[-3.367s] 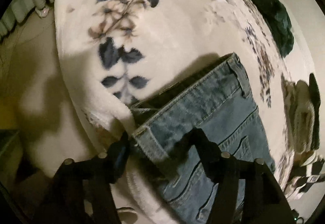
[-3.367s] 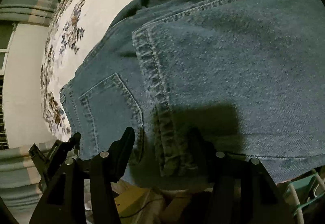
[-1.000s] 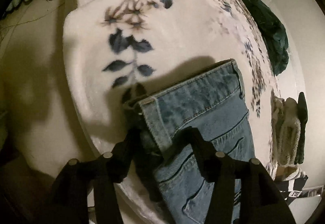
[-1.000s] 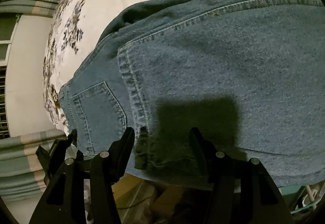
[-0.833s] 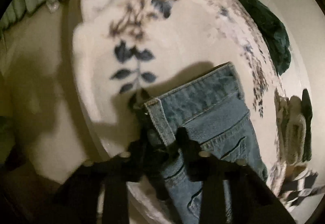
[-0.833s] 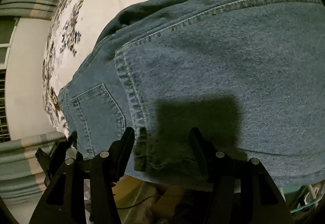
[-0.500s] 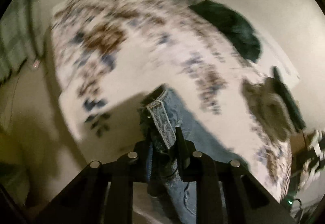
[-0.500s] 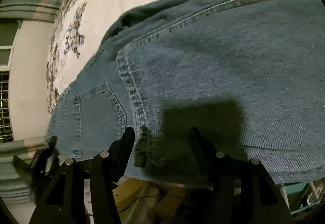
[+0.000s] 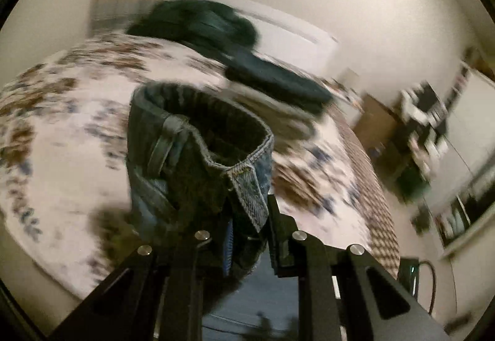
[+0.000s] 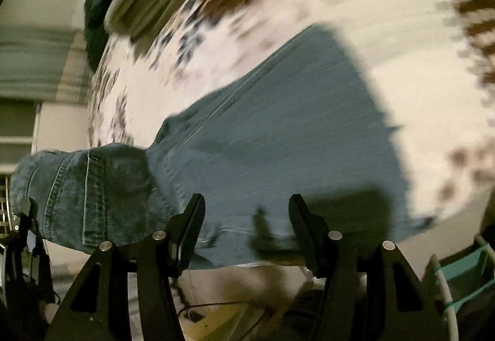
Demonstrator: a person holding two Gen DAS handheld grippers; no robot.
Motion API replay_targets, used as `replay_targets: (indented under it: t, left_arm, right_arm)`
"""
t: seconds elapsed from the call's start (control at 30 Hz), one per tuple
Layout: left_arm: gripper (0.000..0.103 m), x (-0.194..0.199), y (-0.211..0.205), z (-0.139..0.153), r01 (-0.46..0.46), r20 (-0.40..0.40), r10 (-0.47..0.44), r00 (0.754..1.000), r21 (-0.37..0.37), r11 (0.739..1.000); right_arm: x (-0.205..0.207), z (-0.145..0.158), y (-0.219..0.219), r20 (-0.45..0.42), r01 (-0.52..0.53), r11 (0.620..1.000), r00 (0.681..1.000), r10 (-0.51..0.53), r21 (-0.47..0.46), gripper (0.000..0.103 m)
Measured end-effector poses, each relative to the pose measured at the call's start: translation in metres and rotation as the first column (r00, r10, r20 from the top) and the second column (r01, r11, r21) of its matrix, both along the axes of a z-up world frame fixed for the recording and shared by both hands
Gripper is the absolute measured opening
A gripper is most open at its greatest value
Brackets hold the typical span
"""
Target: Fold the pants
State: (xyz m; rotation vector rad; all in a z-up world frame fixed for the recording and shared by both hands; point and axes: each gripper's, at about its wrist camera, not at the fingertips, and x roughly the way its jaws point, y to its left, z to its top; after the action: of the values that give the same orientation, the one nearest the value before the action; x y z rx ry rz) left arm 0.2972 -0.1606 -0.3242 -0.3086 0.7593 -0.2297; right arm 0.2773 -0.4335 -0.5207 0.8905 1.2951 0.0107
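— Clamping the waistband [image 9: 247, 186] in my left gripper [image 9: 247, 217], I lift that end of the jeans [image 10: 278, 137] off the bed [image 9: 62, 140].
— And your right gripper [image 10: 246, 220]?
— Spread wide, holding nothing, at the leg near the bed edge.
— How will denim handle?
— Heavy, stiffish, I reckon; seams and hems give the surest hold.

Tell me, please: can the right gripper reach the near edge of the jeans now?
Probably yes. The right gripper is open, its fingers straddle the near edge of the jeans, and nothing lies between them.
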Motion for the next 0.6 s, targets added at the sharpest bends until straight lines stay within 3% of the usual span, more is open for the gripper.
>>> replay_targets:
  t: [0.17, 0.33, 0.43, 0.6]
  left_arm:
    - [0.015, -0.004, -0.085, -0.034, 0.168, -0.09, -0.165, 0.982, 0.021, 0.986]
    - [0.015, -0.016, -0.15, -0.076, 0.317, -0.165, -0.302, 0.939, 0.072, 0.946]
    - [0.015, -0.022, -0.171, -0.094, 0.375, -0.209, -0.349, 0.913, 0.098, 0.922]
    - [0.016, -0.024, -0.174, -0.103, 0.386, -0.245, -0.351, 0.904, 0.115, 0.915]
  right_arm:
    - [-0.037, 0.008, -0.07, -0.017, 0.12, 0.991, 0.993, -0.121, -0.054, 0.059]
    - [-0.072, 0.004, -0.122, -0.04, 0.198, 0.971, 0.978, -0.205, -0.131, 0.059]
    - [-0.082, -0.001, -0.14, -0.058, 0.216, 0.962, 0.972, -0.228, -0.164, 0.059]
    - [-0.085, -0.001, -0.154, -0.066, 0.204, 0.957, 0.973, -0.222, -0.204, 0.059]
